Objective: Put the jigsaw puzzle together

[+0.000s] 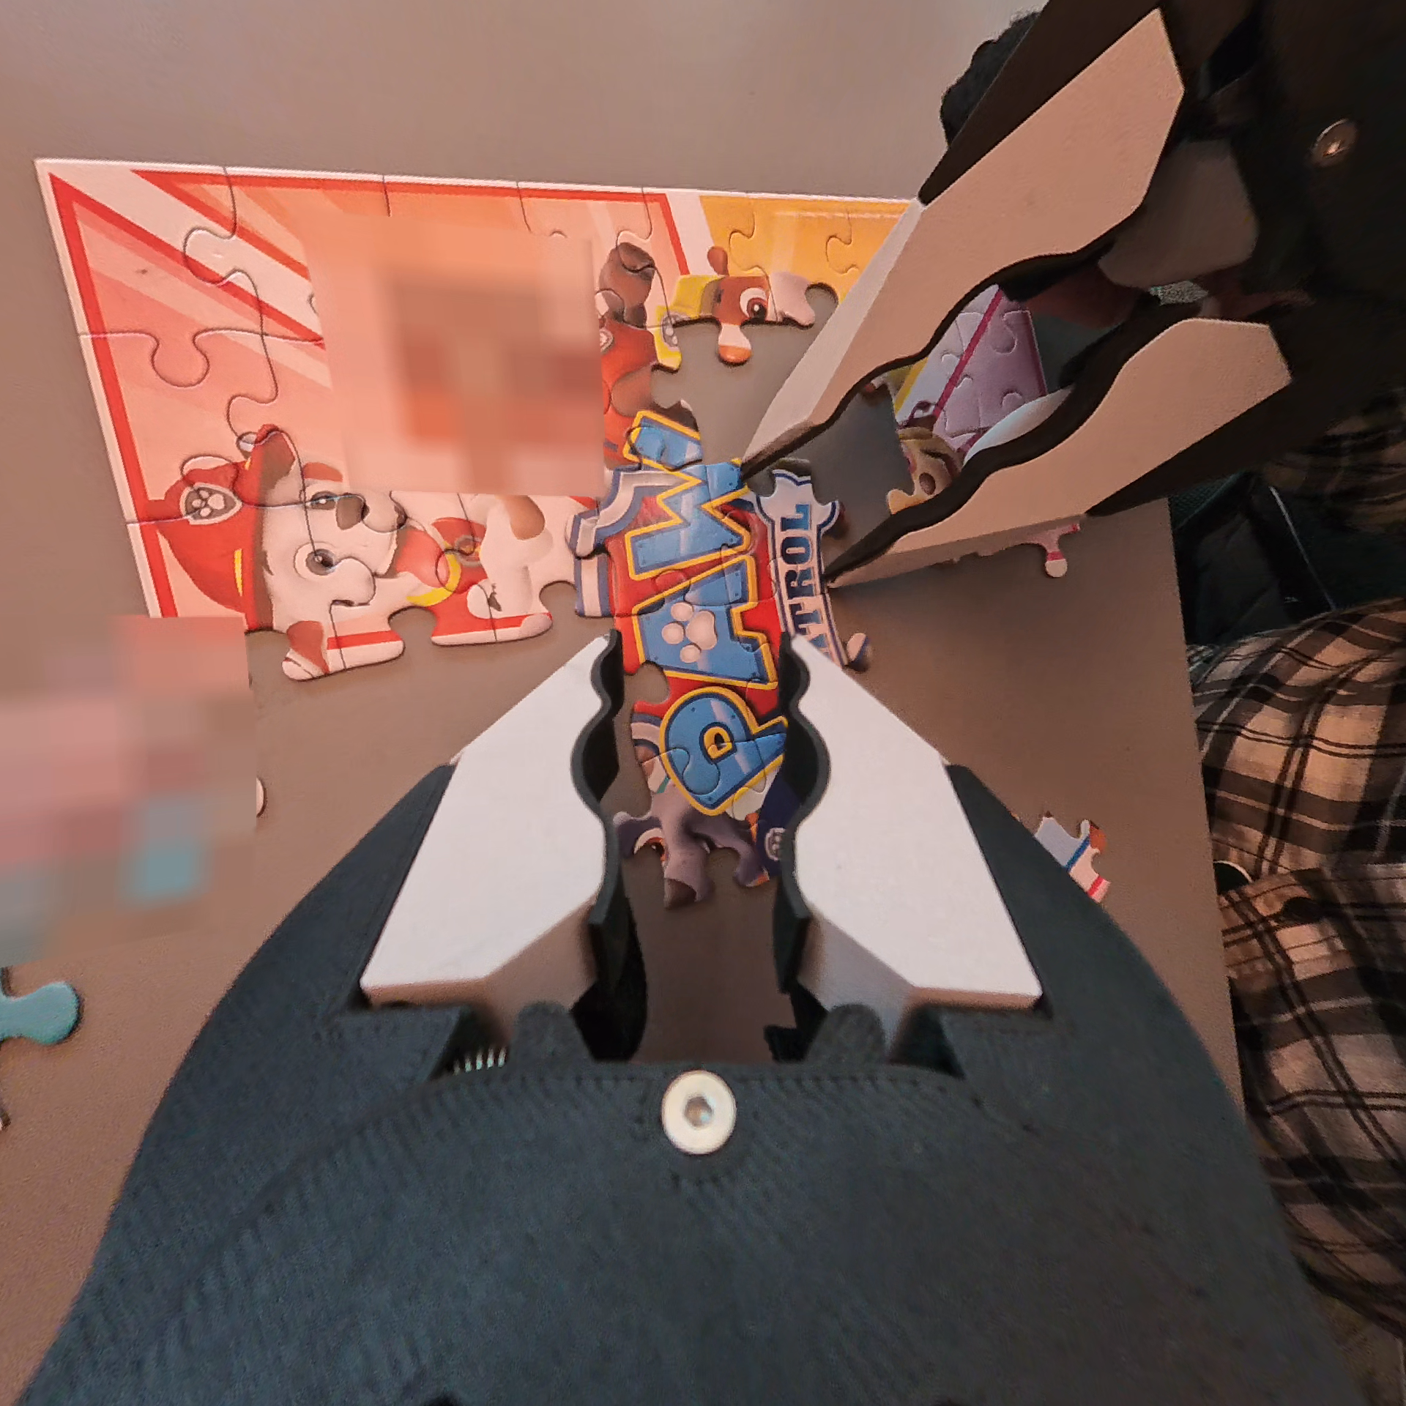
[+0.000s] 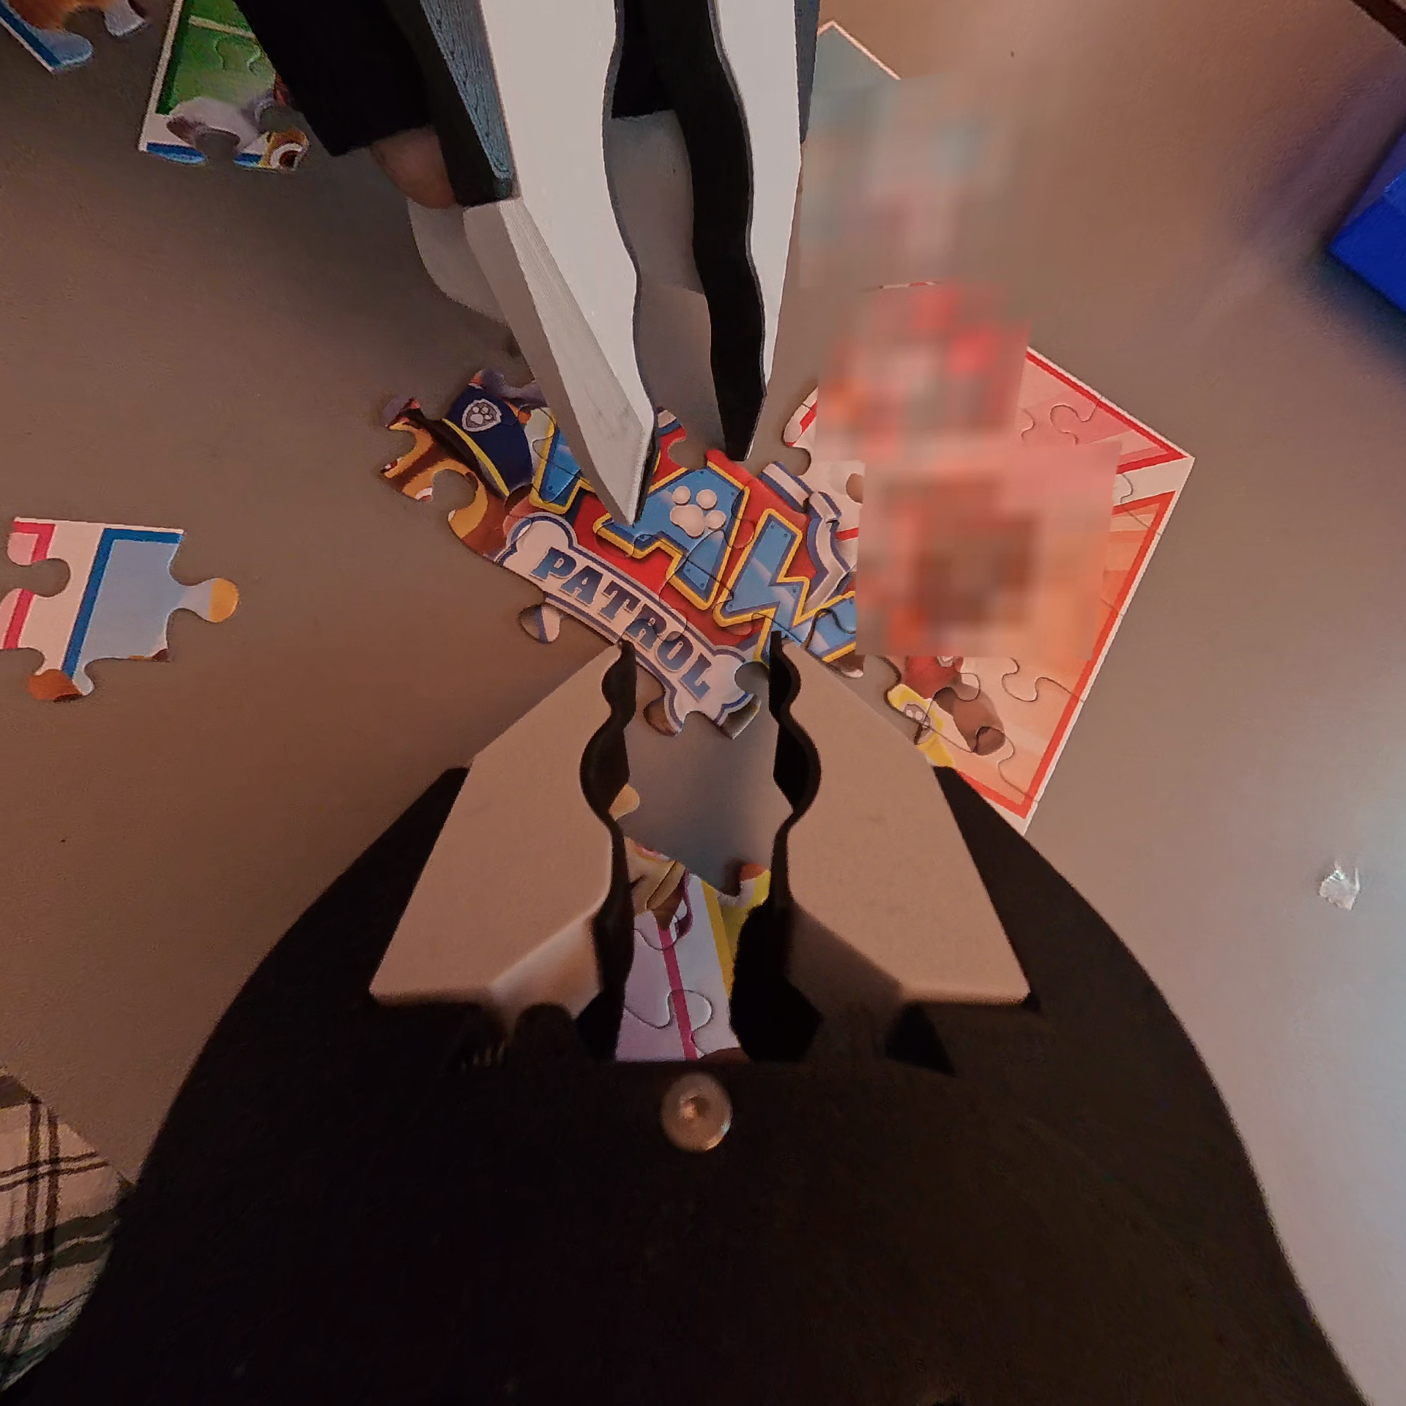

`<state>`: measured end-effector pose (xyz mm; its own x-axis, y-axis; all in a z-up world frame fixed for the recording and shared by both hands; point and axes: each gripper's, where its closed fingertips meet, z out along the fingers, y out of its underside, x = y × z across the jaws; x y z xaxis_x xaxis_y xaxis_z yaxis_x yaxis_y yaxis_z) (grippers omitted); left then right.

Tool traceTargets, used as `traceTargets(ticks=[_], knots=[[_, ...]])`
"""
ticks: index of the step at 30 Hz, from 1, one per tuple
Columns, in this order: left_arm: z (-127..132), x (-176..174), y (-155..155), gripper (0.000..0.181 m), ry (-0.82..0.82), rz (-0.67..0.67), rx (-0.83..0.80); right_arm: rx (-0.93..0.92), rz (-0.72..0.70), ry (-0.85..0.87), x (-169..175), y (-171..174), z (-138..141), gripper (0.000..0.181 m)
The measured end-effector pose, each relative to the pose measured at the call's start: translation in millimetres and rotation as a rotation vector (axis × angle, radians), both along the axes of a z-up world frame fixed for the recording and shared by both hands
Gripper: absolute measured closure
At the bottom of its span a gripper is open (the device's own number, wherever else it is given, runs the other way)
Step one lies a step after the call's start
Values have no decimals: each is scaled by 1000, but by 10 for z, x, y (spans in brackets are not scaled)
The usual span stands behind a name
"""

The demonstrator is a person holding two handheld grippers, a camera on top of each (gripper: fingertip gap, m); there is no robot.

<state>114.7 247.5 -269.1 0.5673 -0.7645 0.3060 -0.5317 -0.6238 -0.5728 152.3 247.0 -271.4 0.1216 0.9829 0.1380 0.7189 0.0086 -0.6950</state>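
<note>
Puzzle: the joined part [image 1: 251, 426] lay flat on the table [image 1: 456, 91], with a red-bordered corner done and a gap open along its inner edge.
Centre strip: a joined strip of logo pieces [image 1: 707, 609] ran lengthwise straight ahead of the left tongs [image 1: 700, 647], touching the done part on one side.
Left tongs: jaws partly open, tips down at the strip on either side of it, gripping nothing.
Right tongs: the right tongs [image 2: 696, 647] were also partly open and empty, tips at the strip's far end, coming in across the left pair.
Nearer hand: both were at the strip; neither was clearly closer.
Loose pieces: one blue-striped piece [image 2: 106, 601] lay well apart; more [image 2: 221, 91] sat farther off.
Containers: none seen.
</note>
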Motion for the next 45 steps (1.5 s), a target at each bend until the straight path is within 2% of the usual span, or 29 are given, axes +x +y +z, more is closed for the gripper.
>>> traceTargets(ticks=[11,16,22,26,33,37,39,45], knots=[[16,-1,60,147,56,9,45,-20,3,28,-19,151,149,151],[-22,46,112,150,113,-10,98,-25,13,-38,-94,252,3,157],[-35,127,102,149,142,-52,144,-11,9,-85,-64,280,-5,169],[-43,151,118,151,150,-59,168,-14,0,-78,-65,301,2,164],[-53,152,147,153,195,-69,202,-13,7,-83,-75,313,29,168],[37,149,206,154,186,-60,227,14,-6,-59,-125,364,77,181],[-33,135,233,154,234,-73,221,36,-22,-104,-110,404,-33,181],[-59,198,248,160,217,-78,209,64,-30,-94,-158,435,37,181]])
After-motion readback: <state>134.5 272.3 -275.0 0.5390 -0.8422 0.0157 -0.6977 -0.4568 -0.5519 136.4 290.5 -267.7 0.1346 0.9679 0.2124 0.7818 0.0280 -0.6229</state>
